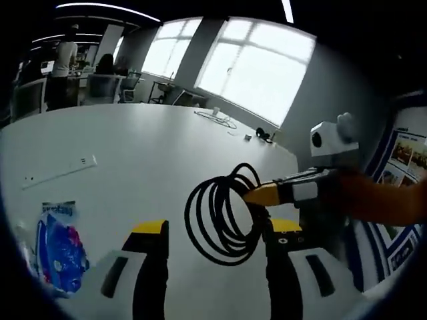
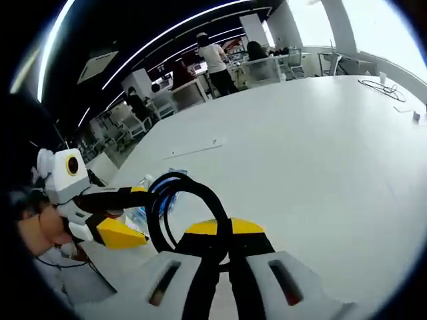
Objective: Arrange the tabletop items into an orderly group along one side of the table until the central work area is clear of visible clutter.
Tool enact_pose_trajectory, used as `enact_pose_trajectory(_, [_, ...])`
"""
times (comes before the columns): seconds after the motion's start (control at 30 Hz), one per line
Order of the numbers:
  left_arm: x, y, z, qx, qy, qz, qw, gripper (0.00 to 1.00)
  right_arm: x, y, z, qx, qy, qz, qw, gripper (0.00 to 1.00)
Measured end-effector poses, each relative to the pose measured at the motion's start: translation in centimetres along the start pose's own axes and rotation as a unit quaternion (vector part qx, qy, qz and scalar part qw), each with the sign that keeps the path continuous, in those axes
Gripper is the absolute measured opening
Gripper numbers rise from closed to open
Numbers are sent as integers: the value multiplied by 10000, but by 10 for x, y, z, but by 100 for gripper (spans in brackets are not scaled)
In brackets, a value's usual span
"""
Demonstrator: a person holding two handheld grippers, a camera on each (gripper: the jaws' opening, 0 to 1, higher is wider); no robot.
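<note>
A black cable (image 1: 223, 215), wound into loops, is held up above the white table (image 1: 133, 153). The right gripper (image 2: 223, 243) is clamped on its loops. The left gripper (image 1: 213, 233) is spread wide, holding nothing. The cable looks light and floppy, so all loops are best pinched together. A blue packet (image 1: 59, 250) lies nearby.

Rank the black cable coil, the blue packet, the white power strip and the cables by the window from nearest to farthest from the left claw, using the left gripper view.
1. Black cable coil: right at the left claw, beside its right jaw.
2. Blue packet: low on the left.
3. White power strip: farther up the table, left.
4. Cables by the window: at the far edge.
</note>
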State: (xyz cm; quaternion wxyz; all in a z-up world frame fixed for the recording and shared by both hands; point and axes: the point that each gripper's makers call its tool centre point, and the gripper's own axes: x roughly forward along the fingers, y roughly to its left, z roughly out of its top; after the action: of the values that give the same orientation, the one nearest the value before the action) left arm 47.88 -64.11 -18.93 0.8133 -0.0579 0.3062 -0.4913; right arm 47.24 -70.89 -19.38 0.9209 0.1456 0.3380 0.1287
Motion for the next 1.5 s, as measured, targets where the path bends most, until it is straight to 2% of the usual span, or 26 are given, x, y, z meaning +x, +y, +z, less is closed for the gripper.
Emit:
enact_pose_trajectory(0.17, [16,-9,-4,330,2,127,9994,38,-1,-15,-6,14,85,-45,10000,0])
enact_pose_trajectory(0.27, [26,-9,-3,275,22,149,9995,31,-1,-27,-8,72,136,-70,9999,0])
enact_pose_trajectory(0.33, [35,-6,-6,464,185,303,9983,25,0,-36,-9,88,205,-72,9997,0])
enact_pose_trajectory(0.4, [42,-9,-6,386,157,253,9988,25,3,-43,-10,45,274,-100,9996,0])
enact_pose_trajectory(0.5, [54,-6,-13,360,263,348,9984,23,10,-54,-11,40,373,-103,9992,0])
enact_pose_trajectory(0.63, [64,0,-26,120,390,452,9981,21,20,-64,-20,18,572,-112,9983,0])
enact_pose_trajectory(1.0, [102,8,-48,-199,808,553,9950,19,38,-102,-41,80,1122,-154,9935,1])
enact_pose_trajectory(1.27, [117,17,-66,-340,1088,617,9916,19,51,-114,-54,157,1339,-149,9908,1])
enact_pose_trajectory(1.5, [121,25,-73,-506,1198,655,9893,19,61,-120,-59,202,1440,-137,9893,1])
